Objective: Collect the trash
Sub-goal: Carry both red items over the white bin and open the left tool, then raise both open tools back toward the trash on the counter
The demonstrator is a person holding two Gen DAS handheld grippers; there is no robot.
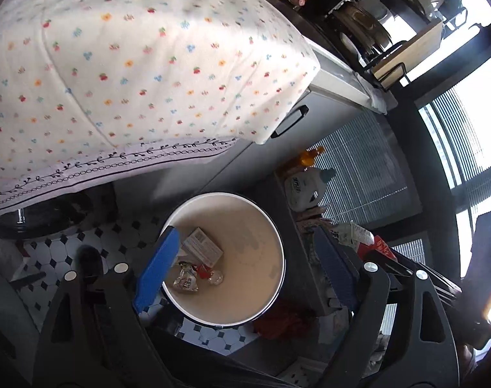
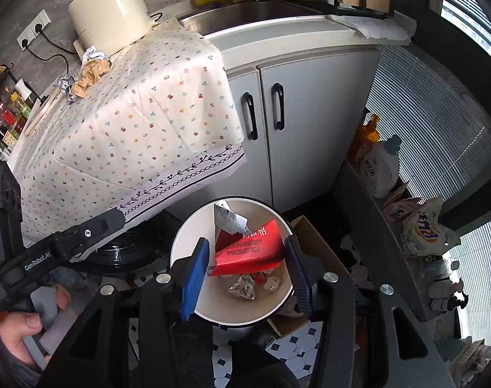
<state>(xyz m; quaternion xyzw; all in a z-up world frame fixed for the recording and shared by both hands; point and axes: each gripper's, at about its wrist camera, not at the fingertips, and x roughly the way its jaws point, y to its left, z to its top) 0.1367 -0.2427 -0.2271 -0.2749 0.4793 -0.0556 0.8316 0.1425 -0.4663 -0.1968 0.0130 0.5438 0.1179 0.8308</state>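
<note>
Field notes, over the bin. My left gripper (image 1: pixel 242 265) hung above the white bin (image 1: pixel 271 226) with its jaws spread wide and nothing between them. A small printed box (image 1: pixel 203 248) lay on the bin floor beside a crumpled foil wrapper (image 1: pixel 184 278) and a clear scrap.

My right gripper (image 2: pixel 245 255) was clamped on a red carton (image 2: pixel 250 252) lettered "Strawberry Probiotics", torn white top upward, held right over the bin's mouth (image 2: pixel 181 236). The carton sat skewed between the pads, one corner low.

Judgement on the drop: the carton looked long against the bin's opening, so I reckoned it best to lower it nearer the rim and centre it before letting go, low corner leading. A release from too high might tip it against the wall or out onto the floor. The left gripper should clear off sideways first, since both crowded the same opening.

Still to collect, as I read it: crumpled brown paper (image 2: pixel 92 74) and a foil scrap (image 2: pixel 66 84) on the flowered cloth (image 2: pixel 142 113), near the cream appliance (image 2: pixel 111 9).

Surroundings: cloth draped over a counter, hem hanging above the bin. Grey cupboard doors (image 2: pixel 297 123) with black handles, sink above. Black-and-white tiled floor (image 2: pixel 297 355). A detergent jug (image 2: pixel 379 168) and bags on a low ledge by slatted blinds. Strong daylight from the window side.
</note>
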